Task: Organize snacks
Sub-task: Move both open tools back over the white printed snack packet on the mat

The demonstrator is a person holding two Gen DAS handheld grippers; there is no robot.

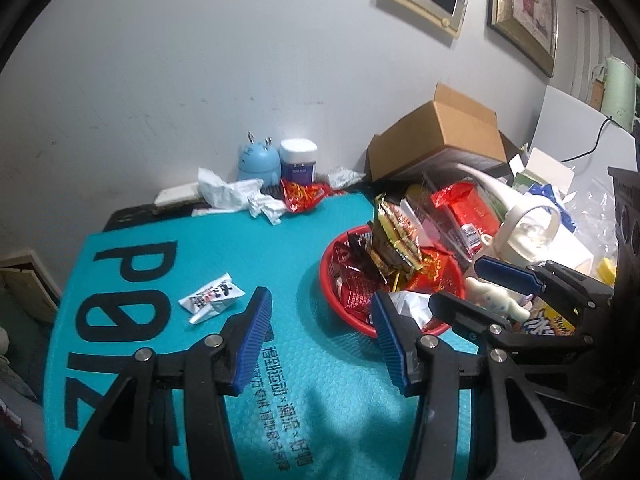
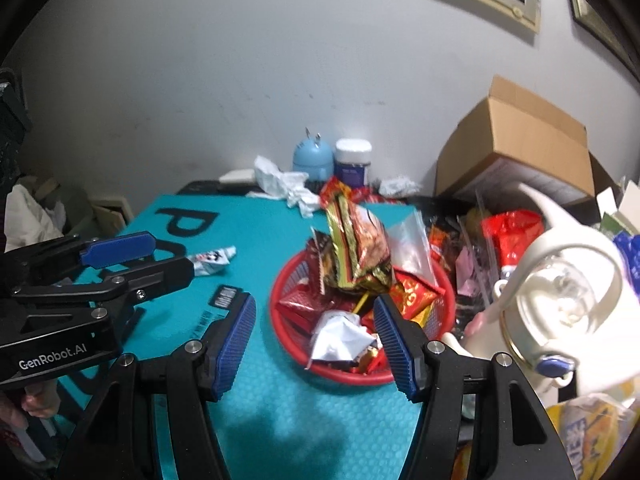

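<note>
A red mesh basket [image 1: 340, 312] [image 2: 288, 356] holds several snack packets, red, gold and white. A white snack packet [image 1: 211, 298] [image 2: 212, 260] lies alone on the teal mat [image 1: 288, 248] left of the basket. My left gripper [image 1: 320, 332] is open and empty above the mat, just left of the basket's near rim. My right gripper [image 2: 314, 340] is open and empty, its jaws spread over the basket's near side. It also shows in the left wrist view [image 1: 472, 292], and the left gripper shows in the right wrist view [image 2: 156, 256].
A white kettle [image 2: 560, 304] stands right of the basket. A cardboard box [image 1: 444, 132] sits behind. Crumpled paper [image 1: 236, 194], a red packet [image 1: 300, 196], a blue figure [image 1: 256, 160] and a jar [image 1: 299, 160] line the wall. Clutter fills the right side.
</note>
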